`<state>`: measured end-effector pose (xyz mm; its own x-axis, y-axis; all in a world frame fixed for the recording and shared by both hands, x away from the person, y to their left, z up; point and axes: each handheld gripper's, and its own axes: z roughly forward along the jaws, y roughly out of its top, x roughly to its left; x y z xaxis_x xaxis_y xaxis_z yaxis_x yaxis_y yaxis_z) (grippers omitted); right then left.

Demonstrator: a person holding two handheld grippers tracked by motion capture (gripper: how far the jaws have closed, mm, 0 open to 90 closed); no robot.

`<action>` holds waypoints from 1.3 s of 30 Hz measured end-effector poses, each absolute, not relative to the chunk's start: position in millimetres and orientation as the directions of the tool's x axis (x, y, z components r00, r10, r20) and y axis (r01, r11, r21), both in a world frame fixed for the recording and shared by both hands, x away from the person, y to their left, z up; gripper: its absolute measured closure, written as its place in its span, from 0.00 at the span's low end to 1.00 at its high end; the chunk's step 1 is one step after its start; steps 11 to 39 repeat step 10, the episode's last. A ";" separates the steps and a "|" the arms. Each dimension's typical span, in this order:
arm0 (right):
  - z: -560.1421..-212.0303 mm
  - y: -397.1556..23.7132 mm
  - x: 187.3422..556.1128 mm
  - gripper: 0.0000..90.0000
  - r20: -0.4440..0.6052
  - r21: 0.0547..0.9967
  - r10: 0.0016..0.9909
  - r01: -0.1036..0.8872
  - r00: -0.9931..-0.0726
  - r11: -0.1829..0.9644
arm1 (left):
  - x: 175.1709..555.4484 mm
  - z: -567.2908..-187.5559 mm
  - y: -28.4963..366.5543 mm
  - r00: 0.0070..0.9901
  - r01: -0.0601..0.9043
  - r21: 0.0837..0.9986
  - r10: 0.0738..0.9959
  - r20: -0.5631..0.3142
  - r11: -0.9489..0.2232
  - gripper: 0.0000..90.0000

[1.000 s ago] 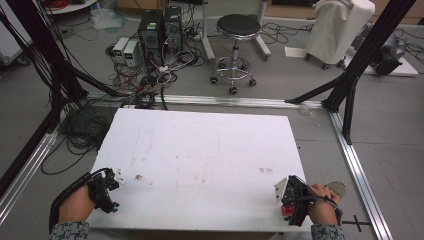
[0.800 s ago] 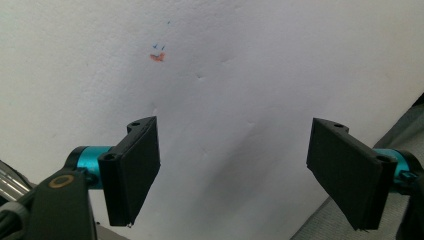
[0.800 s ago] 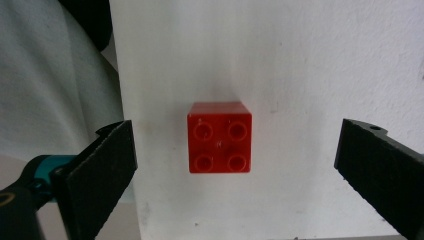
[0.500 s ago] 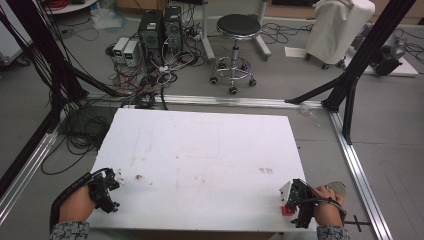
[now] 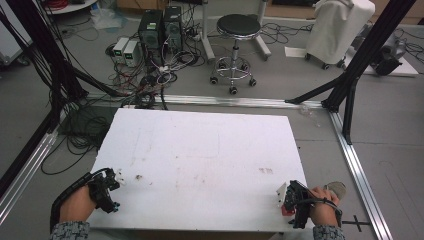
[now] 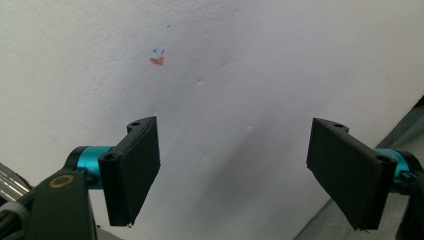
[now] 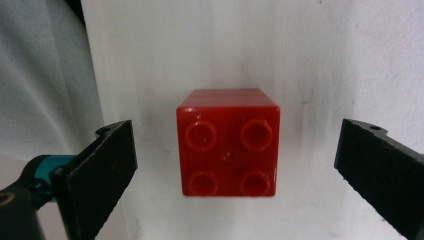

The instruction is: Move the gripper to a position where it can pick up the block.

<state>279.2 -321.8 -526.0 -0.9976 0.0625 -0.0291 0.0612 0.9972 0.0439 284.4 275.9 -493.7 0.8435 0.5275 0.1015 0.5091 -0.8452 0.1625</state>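
Observation:
A red brick (image 7: pixel 227 142) with four studs, two layers tall, rests on the white table (image 7: pixel 300 50) near its right front corner; from above it shows as a red spot (image 5: pixel 286 210) under the hand. My right gripper (image 7: pixel 239 155) is open, its jaws on either side of the brick without touching it; the high view has that gripper (image 5: pixel 292 200) at the table's edge. My left gripper (image 6: pixel 235 150) is open over bare table, seen from above (image 5: pixel 107 187) at the front left corner.
A small orange and blue mark (image 6: pixel 157 60) stains the table ahead of the left jaws. Beyond the table (image 5: pixel 200 150) stand a black stool (image 5: pixel 237 25), computer towers (image 5: pixel 160 27), tangled cables (image 5: pixel 150 85) and metal frame rails (image 5: pixel 360 165).
The right hand and its gripper have shifted slightly toward the table's right front corner. The left gripper has stayed put.

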 end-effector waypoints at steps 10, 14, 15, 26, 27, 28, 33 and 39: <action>-527.4 -319.0 278.3 0.03 -0.031 0.059 0.062 0.060 -0.998 0.996 | 284.9 -493.6 275.7 0.845 0.507 0.164 0.526 0.098 -0.846 0.24; -527.4 -319.0 278.3 0.03 -0.031 0.059 0.062 0.060 -0.998 0.996 | 284.9 -493.6 275.7 0.845 0.507 0.164 0.526 0.098 -0.846 0.24; -527.4 -319.0 278.3 0.03 -0.031 0.059 0.062 0.060 -0.998 0.996 | 284.9 -493.6 275.7 0.845 0.507 0.164 0.526 0.098 -0.846 0.24; -527.4 -319.0 278.3 0.03 -0.031 0.059 0.062 0.060 -0.998 0.996 | 284.9 -493.6 275.7 0.845 0.507 0.164 0.526 0.098 -0.846 0.24; -527.4 -319.0 278.3 0.03 -0.031 0.059 0.062 0.060 -0.998 0.996 | 284.9 -493.6 275.7 0.845 0.507 0.164 0.526 0.098 -0.846 0.24; -527.4 -319.0 278.3 0.03 -0.031 0.059 0.062 0.060 -0.998 0.996 | 284.9 -493.6 275.7 0.845 0.507 0.164 0.526 0.098 -0.846 0.24; -527.4 -319.0 278.3 0.03 -0.031 0.059 0.062 0.060 -0.998 0.996 | 284.9 -493.6 275.7 0.845 0.507 0.164 0.526 0.098 -0.846 0.24; -527.4 -319.0 278.3 0.03 -0.031 0.059 0.062 0.060 -0.998 0.996 | 284.9 -493.6 275.7 0.845 0.507 0.164 0.526 0.098 -0.846 0.24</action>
